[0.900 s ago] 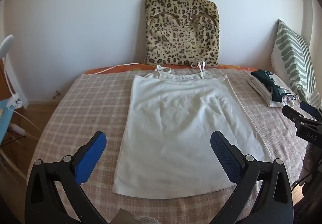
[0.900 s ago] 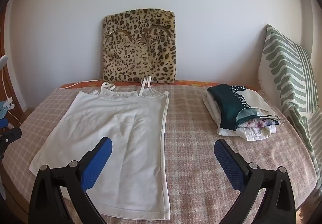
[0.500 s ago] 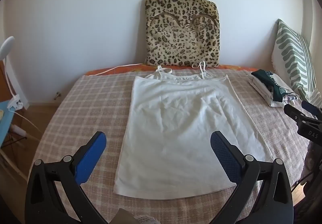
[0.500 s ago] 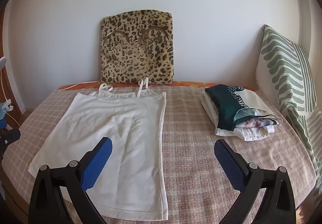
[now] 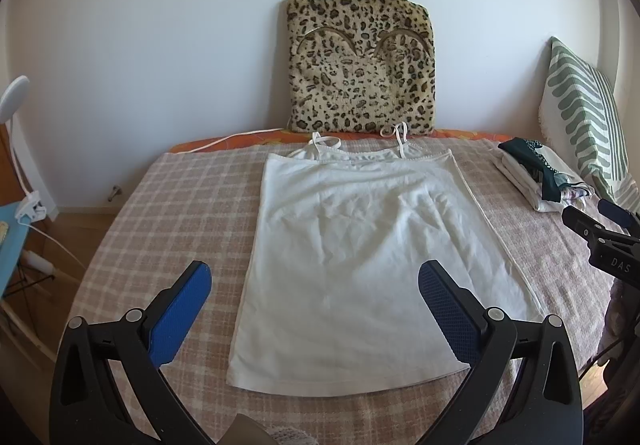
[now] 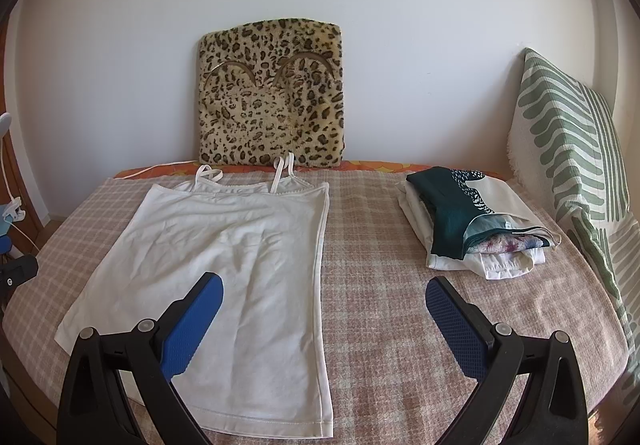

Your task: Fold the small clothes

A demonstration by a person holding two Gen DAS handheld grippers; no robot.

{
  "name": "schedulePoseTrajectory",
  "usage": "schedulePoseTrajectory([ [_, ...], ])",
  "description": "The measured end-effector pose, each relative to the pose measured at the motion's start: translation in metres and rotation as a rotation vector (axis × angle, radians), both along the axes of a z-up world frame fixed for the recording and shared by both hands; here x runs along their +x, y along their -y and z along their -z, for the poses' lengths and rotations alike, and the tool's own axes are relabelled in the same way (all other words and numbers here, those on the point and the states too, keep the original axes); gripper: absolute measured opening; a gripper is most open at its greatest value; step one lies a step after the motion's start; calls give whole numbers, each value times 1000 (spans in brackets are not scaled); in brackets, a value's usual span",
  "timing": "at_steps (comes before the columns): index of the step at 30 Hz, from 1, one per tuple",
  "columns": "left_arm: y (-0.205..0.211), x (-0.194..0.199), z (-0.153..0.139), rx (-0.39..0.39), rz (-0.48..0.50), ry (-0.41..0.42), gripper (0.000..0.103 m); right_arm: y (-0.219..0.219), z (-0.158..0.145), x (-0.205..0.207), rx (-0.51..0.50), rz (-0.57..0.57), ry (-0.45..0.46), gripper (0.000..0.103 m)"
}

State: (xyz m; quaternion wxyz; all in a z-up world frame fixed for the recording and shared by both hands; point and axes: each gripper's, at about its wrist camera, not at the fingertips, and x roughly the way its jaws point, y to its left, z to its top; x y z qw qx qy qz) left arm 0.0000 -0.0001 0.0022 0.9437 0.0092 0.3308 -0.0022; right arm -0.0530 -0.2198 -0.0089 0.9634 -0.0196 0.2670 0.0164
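The white camisole (image 5: pixel 352 269) lay flat and unfolded on the checked bedspread (image 5: pixel 192 205), folded clothes (image 6: pixel 468 221) to its right, while the left gripper (image 5: pixel 316 281) and right gripper (image 6: pixel 324 297) hovered spread wide, grasping nothing.

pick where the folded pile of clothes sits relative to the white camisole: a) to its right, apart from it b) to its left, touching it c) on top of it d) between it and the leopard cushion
a: in the right wrist view the folded pile rests on the checked blanket to the right of the white camisole, with a bare strip of blanket between them.
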Motion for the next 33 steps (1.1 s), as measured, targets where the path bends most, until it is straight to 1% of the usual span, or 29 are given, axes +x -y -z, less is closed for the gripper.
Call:
schedulePoseTrajectory([
  [33, 2, -3, -1, -3, 9, 2, 103, 3, 4, 3, 7, -2, -19, 103],
])
